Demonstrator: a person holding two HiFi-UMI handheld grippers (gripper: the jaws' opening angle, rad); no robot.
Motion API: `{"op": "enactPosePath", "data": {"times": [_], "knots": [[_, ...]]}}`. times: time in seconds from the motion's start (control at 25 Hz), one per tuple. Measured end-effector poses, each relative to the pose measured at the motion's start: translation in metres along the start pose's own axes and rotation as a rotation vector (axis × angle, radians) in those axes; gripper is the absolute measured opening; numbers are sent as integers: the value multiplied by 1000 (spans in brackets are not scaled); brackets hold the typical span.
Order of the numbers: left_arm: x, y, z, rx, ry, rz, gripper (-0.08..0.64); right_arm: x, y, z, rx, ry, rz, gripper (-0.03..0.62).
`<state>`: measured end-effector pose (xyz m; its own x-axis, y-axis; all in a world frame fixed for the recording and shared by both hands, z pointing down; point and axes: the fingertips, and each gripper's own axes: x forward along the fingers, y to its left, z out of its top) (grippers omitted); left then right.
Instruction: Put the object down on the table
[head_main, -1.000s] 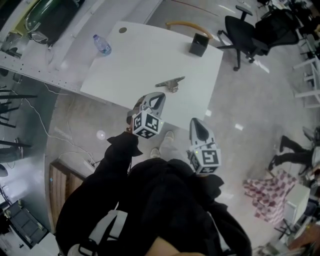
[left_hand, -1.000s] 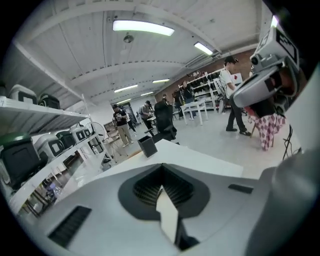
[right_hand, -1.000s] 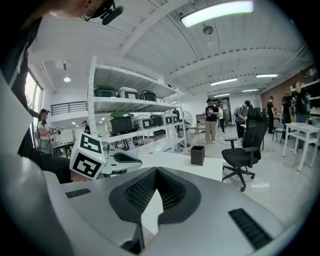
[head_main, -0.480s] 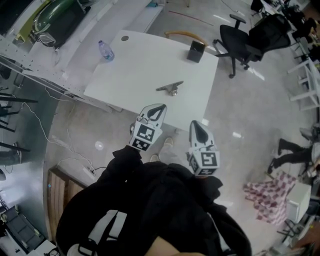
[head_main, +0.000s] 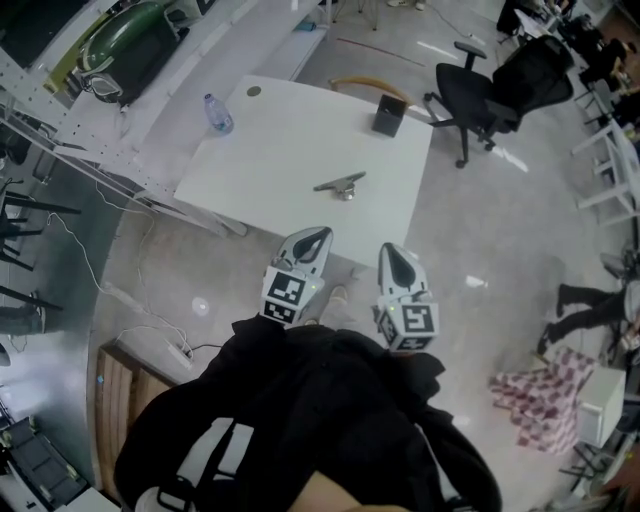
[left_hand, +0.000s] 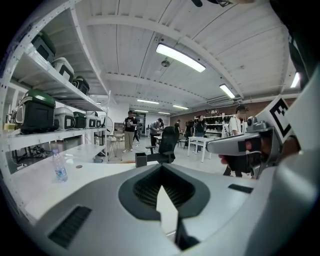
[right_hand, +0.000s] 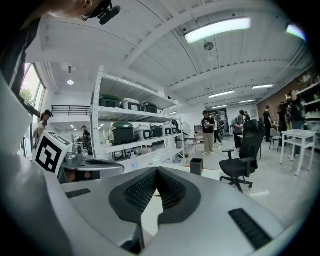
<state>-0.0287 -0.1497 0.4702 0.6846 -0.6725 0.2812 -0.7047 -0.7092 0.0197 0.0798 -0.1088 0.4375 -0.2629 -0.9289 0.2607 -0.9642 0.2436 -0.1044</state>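
Observation:
A grey metal object with a long flat top lies alone near the middle of the white table. No gripper touches it. My left gripper hangs over the floor just short of the table's near edge, shut and empty. Beside it, my right gripper is also shut with nothing between its jaws. In the left gripper view the jaw tips of the left gripper meet, and the right gripper shows at the right. The right gripper view shows the right gripper closed too.
A water bottle stands at the table's far left and a black box at its far right corner. A black office chair is beyond the table. Shelving runs along the left. People stand in the background.
Both grippers have drawn back from the table's near edge toward my body. The metal object stays put on the table.

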Motion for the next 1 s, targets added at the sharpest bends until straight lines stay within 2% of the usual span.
{"op": "enactPosePath", "data": {"times": [0.36, 0.76, 1.0], "knots": [[-9, -5, 4, -21, -27, 1, 2, 2, -5, -1, -23, -3, -4, 2], [-3, -4, 0, -46, -21, 9, 2, 8, -14, 4, -15, -6, -3, 2], [-2, -13, -2, -52, -5, -16, 2, 3, -20, 1, 7, 1, -13, 2]]}}
